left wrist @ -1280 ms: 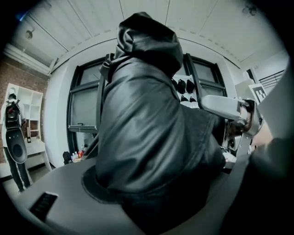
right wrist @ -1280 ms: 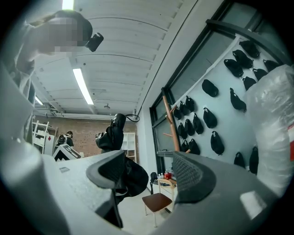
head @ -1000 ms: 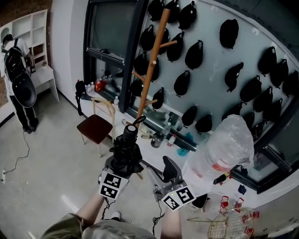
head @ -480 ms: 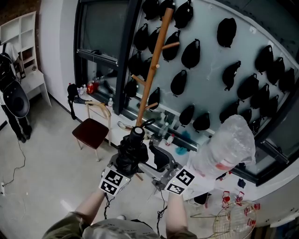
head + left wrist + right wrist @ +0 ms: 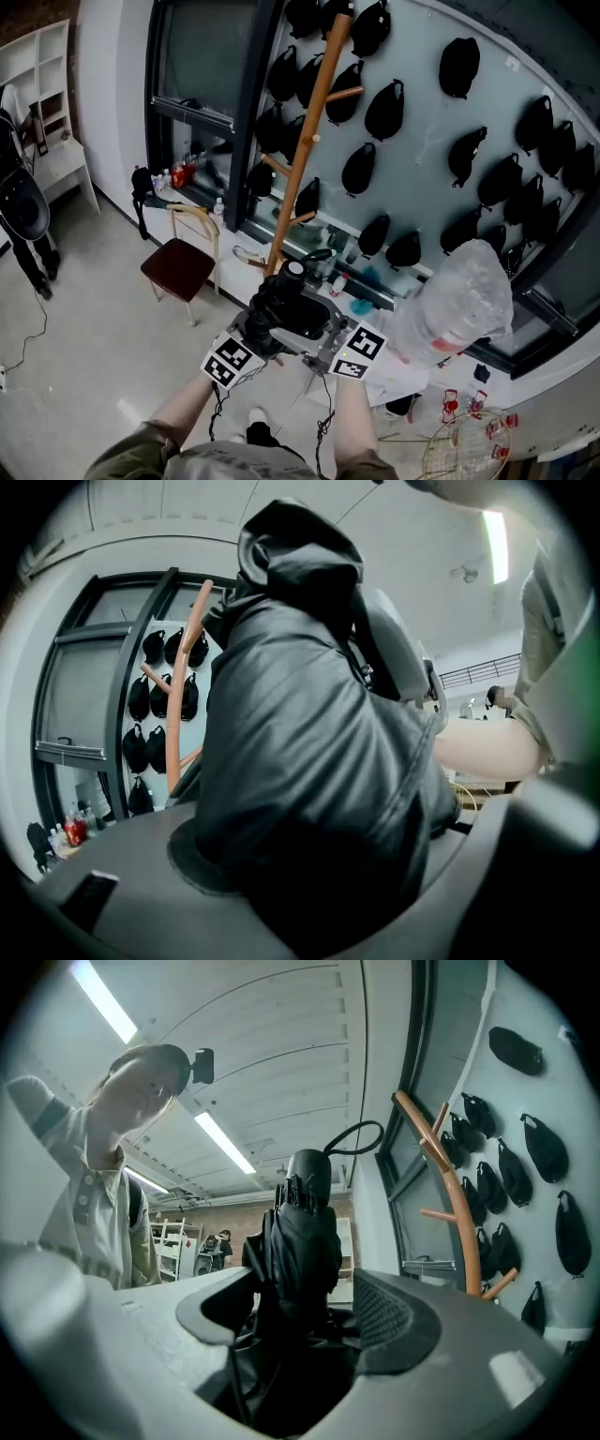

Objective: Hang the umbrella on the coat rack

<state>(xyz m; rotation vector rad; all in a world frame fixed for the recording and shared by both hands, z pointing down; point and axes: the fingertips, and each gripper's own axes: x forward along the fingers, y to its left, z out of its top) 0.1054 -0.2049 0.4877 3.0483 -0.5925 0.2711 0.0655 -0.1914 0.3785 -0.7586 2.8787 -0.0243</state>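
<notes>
A folded black cloth umbrella (image 5: 281,298) is held up in the air, low down in front of the tall orange-brown wooden coat rack (image 5: 302,141). It is not touching the rack. Its short black handle points up toward the pole, and a thin black cord loop (image 5: 352,1138) sticks out of the top. The left gripper (image 5: 261,328) has the fat, crumpled part of the umbrella between its two grey tongs, and they pinch the cloth from both sides. The right gripper (image 5: 319,328) comes in from the other side. Its tongs are spread wide with the umbrella standing between them, and there is a small gap beside the bumpy pad (image 5: 389,1321) on one tong. Many black bags (image 5: 384,111) hang on the pale wall behind the rack. A wooden chair with a dark red seat (image 5: 176,267) stands on the floor to the left. A big clear plastic bag (image 5: 455,295) sits to the right.
</notes>
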